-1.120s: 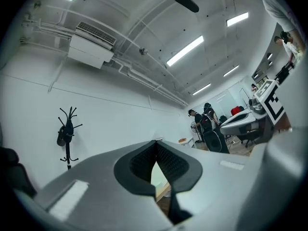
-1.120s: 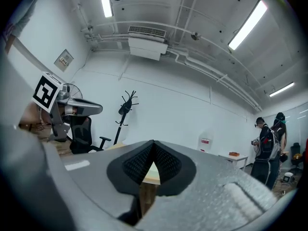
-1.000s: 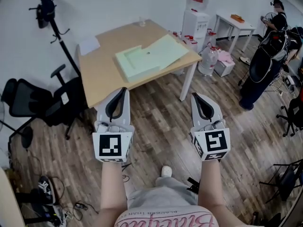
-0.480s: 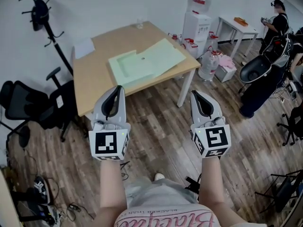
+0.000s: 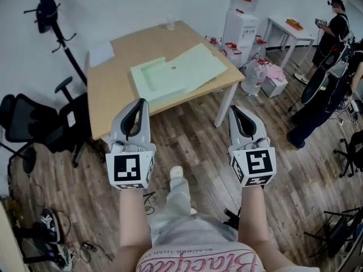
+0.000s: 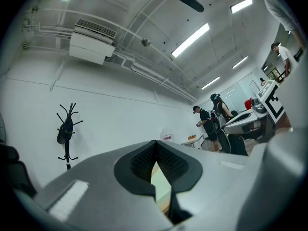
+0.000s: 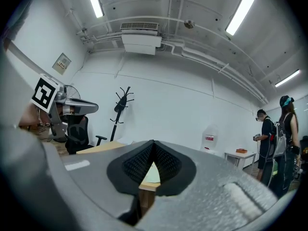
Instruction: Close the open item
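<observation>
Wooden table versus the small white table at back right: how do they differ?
The wooden table looks larger and nearer than the white table. The wooden table carries an open pale green box; the white table a small orange thing. Both have white legs.

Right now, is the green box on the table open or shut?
Open: the green box shows its hollow tray, its lid flapped out flat beside it on the table.
</observation>
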Demonstrator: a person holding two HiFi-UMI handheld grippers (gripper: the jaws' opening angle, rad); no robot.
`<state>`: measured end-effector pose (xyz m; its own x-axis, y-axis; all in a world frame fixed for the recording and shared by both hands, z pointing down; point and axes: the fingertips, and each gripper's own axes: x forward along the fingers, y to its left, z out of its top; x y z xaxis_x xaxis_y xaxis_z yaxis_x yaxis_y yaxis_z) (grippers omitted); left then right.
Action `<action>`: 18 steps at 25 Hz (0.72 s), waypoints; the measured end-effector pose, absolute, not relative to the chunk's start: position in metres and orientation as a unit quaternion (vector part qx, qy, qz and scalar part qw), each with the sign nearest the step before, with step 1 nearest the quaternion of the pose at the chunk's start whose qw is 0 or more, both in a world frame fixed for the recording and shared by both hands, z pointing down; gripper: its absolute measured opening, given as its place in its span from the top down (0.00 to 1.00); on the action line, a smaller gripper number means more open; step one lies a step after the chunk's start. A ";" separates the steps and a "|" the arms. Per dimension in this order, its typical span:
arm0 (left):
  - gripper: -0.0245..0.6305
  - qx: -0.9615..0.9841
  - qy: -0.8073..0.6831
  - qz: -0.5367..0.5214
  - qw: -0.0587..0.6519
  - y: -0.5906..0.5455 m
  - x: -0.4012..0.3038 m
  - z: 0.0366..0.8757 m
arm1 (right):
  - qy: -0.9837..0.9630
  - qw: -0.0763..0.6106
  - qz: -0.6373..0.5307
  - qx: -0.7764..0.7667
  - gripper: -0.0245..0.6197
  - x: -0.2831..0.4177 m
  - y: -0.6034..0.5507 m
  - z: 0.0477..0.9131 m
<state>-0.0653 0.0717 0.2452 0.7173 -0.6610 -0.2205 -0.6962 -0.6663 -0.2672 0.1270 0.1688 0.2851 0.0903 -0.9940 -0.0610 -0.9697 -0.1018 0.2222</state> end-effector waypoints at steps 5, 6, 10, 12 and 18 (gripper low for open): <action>0.94 -0.912 0.371 0.051 0.167 0.050 -0.051 0.250 | -0.664 0.072 -0.097 0.738 0.96 0.137 0.150 0.288; 0.94 -0.913 0.370 0.052 0.165 0.045 -0.048 0.250 | -0.663 0.074 -0.097 0.738 0.96 0.140 0.145 0.288; 0.94 -0.914 0.365 0.059 0.166 0.022 -0.035 0.250 | -0.659 0.076 -0.097 0.742 0.96 0.152 0.124 0.287; 0.94 -0.915 0.363 0.060 0.165 0.008 -0.030 0.251 | -0.657 0.077 -0.097 0.744 0.96 0.158 0.111 0.287; 0.94 -0.919 0.359 0.062 0.153 -0.042 -0.016 0.252 | -0.659 0.083 -0.097 0.741 0.96 0.174 0.058 0.285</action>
<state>-0.0157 -0.0417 0.2521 0.7353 -0.6400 -0.2230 -0.6777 -0.6959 -0.2375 0.1740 0.0579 0.2848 0.1121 -0.9931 -0.0353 -0.9609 -0.1174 0.2506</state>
